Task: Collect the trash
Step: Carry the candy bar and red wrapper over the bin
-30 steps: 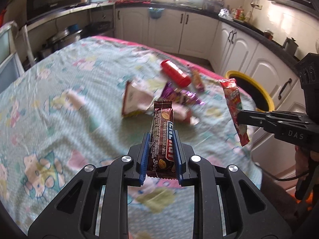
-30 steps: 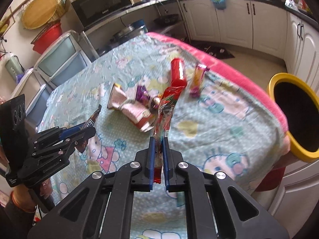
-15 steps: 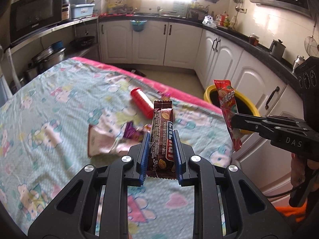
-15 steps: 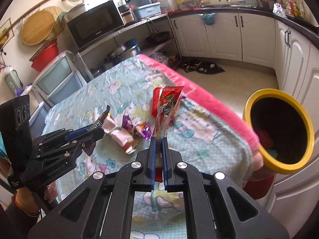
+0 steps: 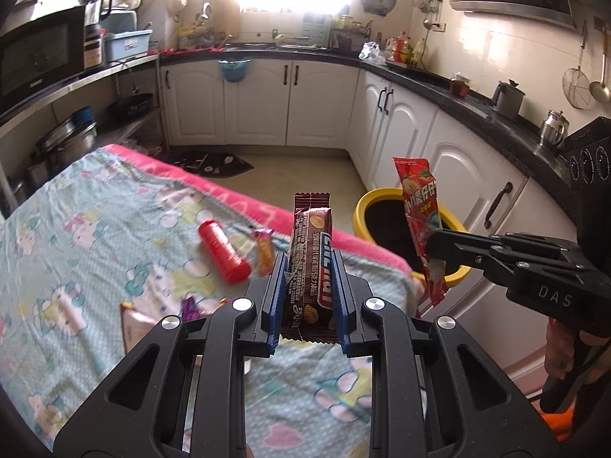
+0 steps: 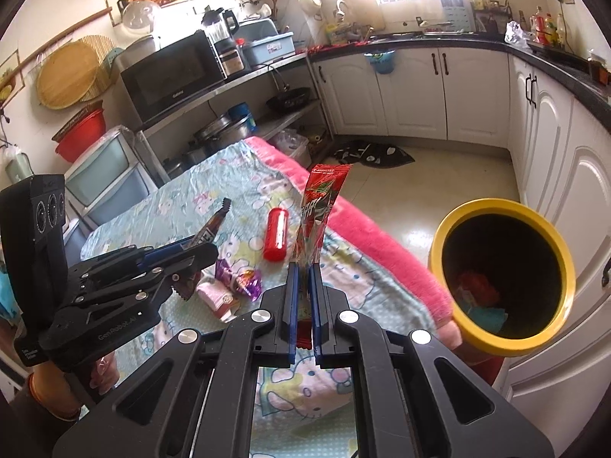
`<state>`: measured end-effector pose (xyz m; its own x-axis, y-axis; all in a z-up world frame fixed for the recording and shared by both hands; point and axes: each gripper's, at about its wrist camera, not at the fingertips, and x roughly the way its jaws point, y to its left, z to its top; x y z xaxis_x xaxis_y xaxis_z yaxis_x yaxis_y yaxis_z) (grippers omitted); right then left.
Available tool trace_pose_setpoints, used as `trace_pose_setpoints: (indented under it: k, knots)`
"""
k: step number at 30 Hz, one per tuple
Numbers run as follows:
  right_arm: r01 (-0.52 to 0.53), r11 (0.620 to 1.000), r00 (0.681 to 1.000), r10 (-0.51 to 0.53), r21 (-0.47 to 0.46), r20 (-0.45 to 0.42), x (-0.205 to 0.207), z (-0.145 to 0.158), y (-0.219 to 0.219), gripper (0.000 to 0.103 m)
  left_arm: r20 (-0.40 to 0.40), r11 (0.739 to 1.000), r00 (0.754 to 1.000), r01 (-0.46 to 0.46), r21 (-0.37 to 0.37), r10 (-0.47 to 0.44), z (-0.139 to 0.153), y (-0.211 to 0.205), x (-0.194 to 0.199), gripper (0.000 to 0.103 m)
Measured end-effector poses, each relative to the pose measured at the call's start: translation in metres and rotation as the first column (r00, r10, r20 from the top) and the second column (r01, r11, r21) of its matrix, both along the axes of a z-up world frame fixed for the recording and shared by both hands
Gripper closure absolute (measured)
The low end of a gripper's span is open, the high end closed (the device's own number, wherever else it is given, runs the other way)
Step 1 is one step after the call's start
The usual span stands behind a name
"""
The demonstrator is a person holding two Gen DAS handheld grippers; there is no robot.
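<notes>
My left gripper (image 5: 307,267) is shut on a brown snack-bar wrapper (image 5: 309,263), held upright above the table's right edge; it also shows in the right wrist view (image 6: 212,227). My right gripper (image 6: 302,271) is shut on a red snack wrapper (image 6: 319,206), held upright over the table edge; in the left wrist view this wrapper (image 5: 420,213) hangs in front of the yellow-rimmed trash bin (image 5: 362,210). The bin (image 6: 496,206) stands on the floor right of the table, with some trash inside. A red tube (image 6: 277,233) and several small wrappers (image 6: 240,282) lie on the table.
The table carries a cartoon-print cloth (image 5: 95,236) with a pink edge (image 6: 362,229). White kitchen cabinets (image 5: 267,103) line the far and right walls. Shelves with a microwave (image 6: 172,72) and pots stand to the left. A dark mat (image 6: 370,154) lies on the floor.
Both grippers have risen and swung right, away from the table middle, each keeping its wrapper. The bin has come closer in both views.
</notes>
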<state>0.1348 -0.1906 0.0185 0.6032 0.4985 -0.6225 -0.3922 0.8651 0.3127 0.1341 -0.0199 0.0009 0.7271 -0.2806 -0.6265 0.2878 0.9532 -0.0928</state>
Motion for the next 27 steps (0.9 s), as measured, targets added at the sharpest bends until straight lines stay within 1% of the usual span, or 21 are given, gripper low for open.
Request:
trace_pose_setpoints:
  k: [9, 16, 27]
  knots:
    - [0.035, 0.999, 0.998, -0.035, 0.002, 0.042, 0.005, 0.013, -0.022, 0.097, 0.012, 0.999, 0.999, 0.040, -0.015, -0.040, 0.007, -0.026, 0.012, 0.087]
    - [0.083, 0.996, 0.994, -0.082, -0.010, 0.075, 0.009, 0.022, -0.043, 0.097, 0.028, 0.996, 0.997, 0.076, -0.036, -0.075, 0.013, -0.047, 0.023, 0.087]
    - [0.205, 0.979, 0.974, -0.201, -0.021, 0.105, 0.023, 0.028, -0.089, 0.097, 0.043, 0.990, 0.992, 0.118, -0.082, -0.115, 0.017, -0.085, 0.047, 0.087]
